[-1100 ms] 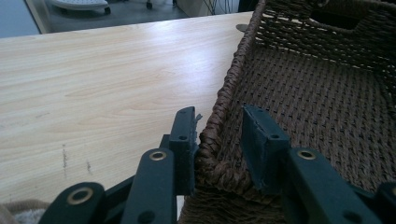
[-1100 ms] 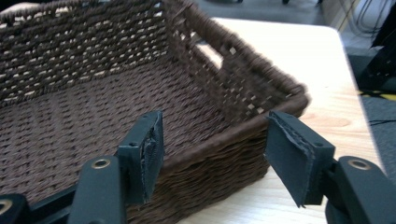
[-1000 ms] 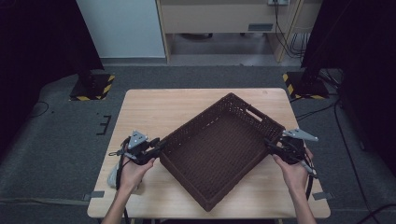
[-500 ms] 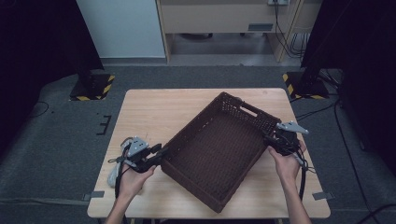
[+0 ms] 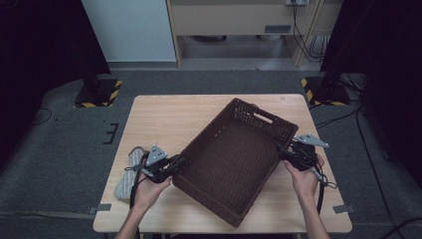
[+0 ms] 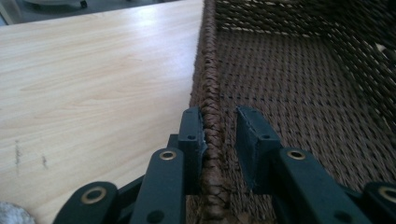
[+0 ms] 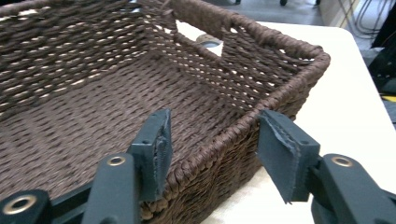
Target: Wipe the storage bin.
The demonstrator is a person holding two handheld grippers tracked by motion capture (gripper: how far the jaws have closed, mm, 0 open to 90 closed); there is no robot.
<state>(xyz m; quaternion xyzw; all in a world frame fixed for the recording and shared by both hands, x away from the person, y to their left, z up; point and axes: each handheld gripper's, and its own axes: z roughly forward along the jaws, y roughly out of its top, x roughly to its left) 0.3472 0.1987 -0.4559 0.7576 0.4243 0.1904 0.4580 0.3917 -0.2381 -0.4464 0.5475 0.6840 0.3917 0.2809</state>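
Two grippers straddle our basket (image 5: 234, 159) rim.
Left gripper (image 6: 219, 140) pinches it; right gripper (image 7: 212, 149) gapes, closing; next we clamp and lift.

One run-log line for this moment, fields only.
object: dark brown woven basket, empty | left gripper: closing on basket rim, one pad touching | right gripper: open, straddling rim | support: light wooden table

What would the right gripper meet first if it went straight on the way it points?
Probably the basket: its rim already lies between the right gripper's open jaws, so pushing on would likely seat the rim deeper against the gripper's body.
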